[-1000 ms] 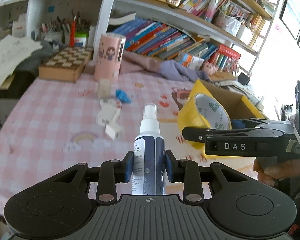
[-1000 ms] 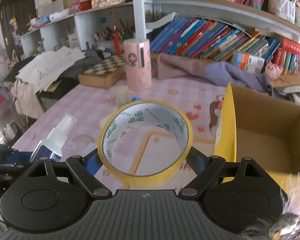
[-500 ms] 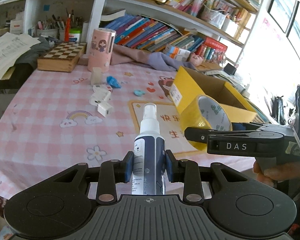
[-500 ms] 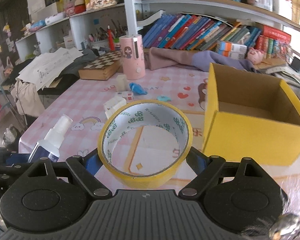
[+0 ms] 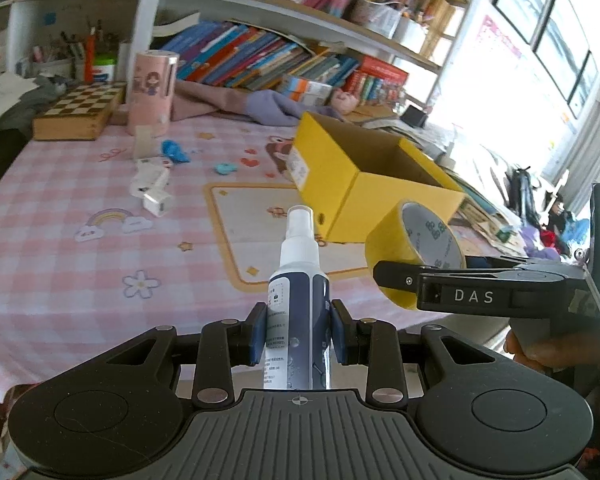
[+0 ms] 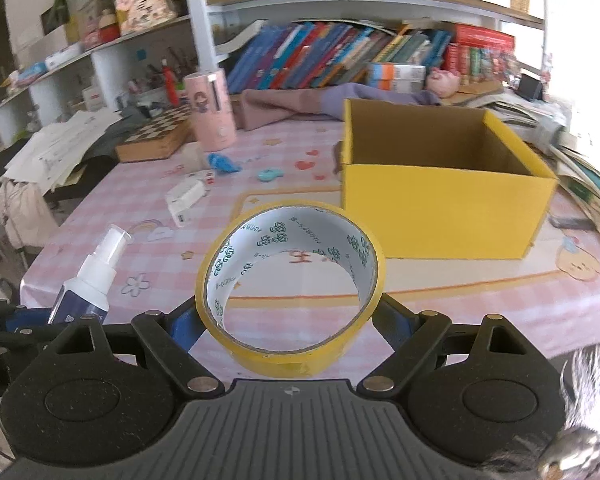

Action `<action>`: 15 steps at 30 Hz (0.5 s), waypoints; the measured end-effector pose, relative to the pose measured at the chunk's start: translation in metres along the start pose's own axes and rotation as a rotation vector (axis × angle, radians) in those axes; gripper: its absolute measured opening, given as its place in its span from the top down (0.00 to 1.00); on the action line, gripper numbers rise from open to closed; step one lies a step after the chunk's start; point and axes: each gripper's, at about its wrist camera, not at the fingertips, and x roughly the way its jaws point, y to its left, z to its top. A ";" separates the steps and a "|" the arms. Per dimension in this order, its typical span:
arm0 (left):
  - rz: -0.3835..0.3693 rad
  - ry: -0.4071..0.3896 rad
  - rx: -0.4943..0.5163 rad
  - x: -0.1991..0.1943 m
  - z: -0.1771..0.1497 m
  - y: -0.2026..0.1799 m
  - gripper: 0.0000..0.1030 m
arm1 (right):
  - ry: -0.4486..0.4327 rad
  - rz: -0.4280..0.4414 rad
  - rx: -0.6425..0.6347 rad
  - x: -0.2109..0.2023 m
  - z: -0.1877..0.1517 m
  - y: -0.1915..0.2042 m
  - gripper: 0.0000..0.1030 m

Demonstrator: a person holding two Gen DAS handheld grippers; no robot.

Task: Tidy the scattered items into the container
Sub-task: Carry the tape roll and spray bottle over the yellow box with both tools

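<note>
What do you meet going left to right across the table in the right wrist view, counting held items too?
Chessboard box → pink canister → blue wrapper → turquoise clip → tape roll held in the right gripper → yellow box. The spray bottle sits near left, below the chessboard box.

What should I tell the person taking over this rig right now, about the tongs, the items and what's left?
Left tongs: shut on the navy spray bottle with white pump, upright.
Right tongs: shut on the yellow tape roll.
Both are held short of the open yellow cardboard box; nothing is visible inside it.
Left to do: drop both in, then collect the white blocks and blue pieces from the pink checked tablecloth.
</note>
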 end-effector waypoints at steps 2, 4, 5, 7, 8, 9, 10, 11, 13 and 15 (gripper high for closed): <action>-0.019 0.005 0.014 0.003 0.000 -0.005 0.70 | -0.002 -0.019 0.012 -0.004 -0.003 -0.005 0.16; -0.041 0.009 0.029 0.006 0.001 -0.009 0.70 | -0.001 -0.041 0.028 -0.009 -0.006 -0.011 0.16; -0.049 0.010 0.035 0.007 0.001 -0.011 0.70 | 0.000 -0.051 0.037 -0.011 -0.007 -0.014 0.16; -0.067 0.013 0.047 0.010 0.001 -0.015 0.70 | 0.003 -0.070 0.054 -0.014 -0.009 -0.019 0.16; -0.075 0.014 0.053 0.011 0.002 -0.016 0.70 | 0.003 -0.079 0.062 -0.016 -0.011 -0.022 0.16; -0.082 0.016 0.058 0.012 0.003 -0.018 0.70 | 0.003 -0.086 0.069 -0.018 -0.011 -0.024 0.16; -0.090 0.018 0.064 0.013 0.003 -0.019 0.70 | 0.002 -0.095 0.076 -0.020 -0.013 -0.027 0.16; -0.097 0.019 0.069 0.015 0.004 -0.021 0.70 | 0.000 -0.102 0.081 -0.022 -0.014 -0.029 0.16; -0.113 0.025 0.081 0.018 0.005 -0.024 0.70 | -0.005 -0.118 0.093 -0.026 -0.015 -0.032 0.16; -0.128 0.030 0.095 0.021 0.006 -0.028 0.70 | -0.006 -0.133 0.107 -0.028 -0.016 -0.036 0.16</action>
